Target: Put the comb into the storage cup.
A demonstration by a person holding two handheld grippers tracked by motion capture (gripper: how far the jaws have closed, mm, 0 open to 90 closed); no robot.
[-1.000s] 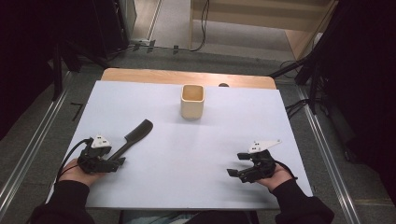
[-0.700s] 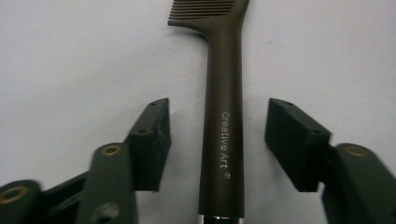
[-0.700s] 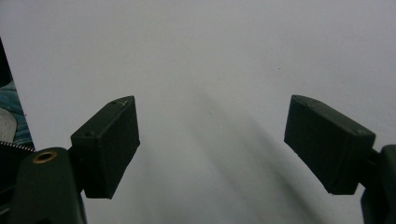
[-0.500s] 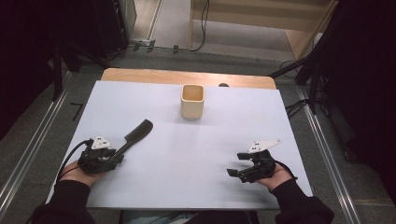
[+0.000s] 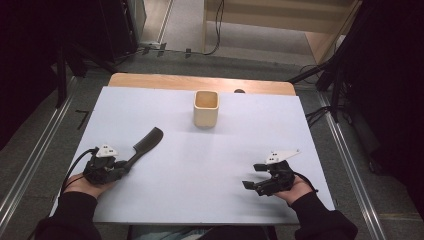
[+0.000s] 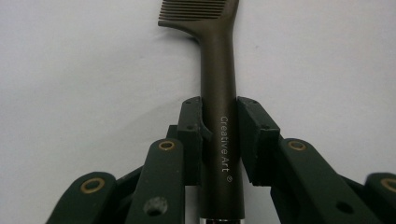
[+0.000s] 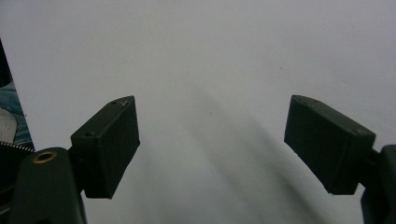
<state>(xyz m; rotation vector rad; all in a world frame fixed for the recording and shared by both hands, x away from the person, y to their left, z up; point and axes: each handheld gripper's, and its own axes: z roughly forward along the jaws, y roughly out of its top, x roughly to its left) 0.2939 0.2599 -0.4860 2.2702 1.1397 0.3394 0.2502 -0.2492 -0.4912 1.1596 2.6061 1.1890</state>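
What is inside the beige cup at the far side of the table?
The cup stands upright and open. The high view shows only its pale inner walls; nothing sticks out above the rim. Its bottom is hidden by the near wall, so small contents cannot be ruled out.

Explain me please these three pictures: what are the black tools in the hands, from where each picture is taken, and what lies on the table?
A person sits at a white table and holds a hand-held gripper in each hand: a black two-jaw clamp worked by hand. The high view looks down from above. The other two come from small cameras riding on each tool, looking along its jaws.

On the table lie a dark comb and, farther back, a beige square cup.

The left hand-held gripper has just been closing its jaws, and its pads now sit against the comb's handle, printed "Creative Art". The right hand-held gripper stands open over bare table, with nothing between its jaws.
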